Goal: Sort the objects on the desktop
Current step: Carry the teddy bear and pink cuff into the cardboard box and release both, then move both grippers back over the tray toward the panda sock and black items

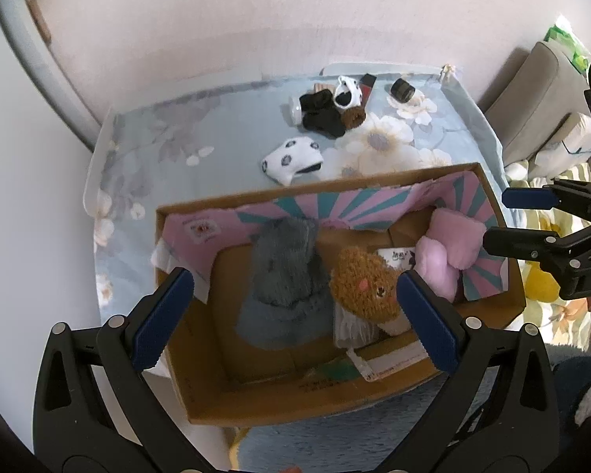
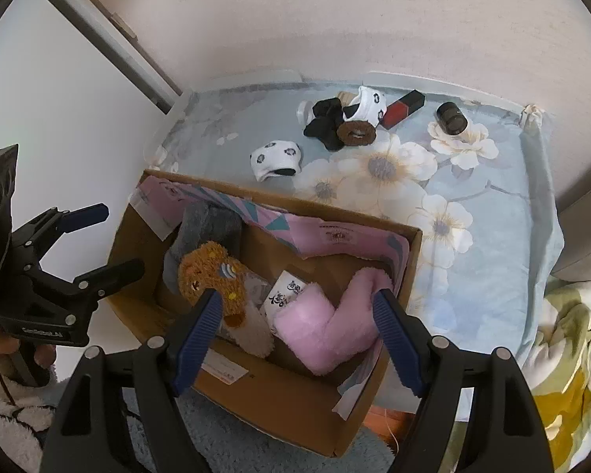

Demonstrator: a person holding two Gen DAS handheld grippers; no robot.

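Both the left gripper and right gripper are hanging spread apart and empty over the box, which is gathering soft socks; others are waiting on the worktop.

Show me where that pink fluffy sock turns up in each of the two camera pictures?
Left wrist view: the pink fluffy sock lies at the right end of the cardboard box, right of centre.
Right wrist view: it lies low and centre in the box, between the camera's own jaws.
Shared landmark: the brown bear-face sock, just left of it in both.
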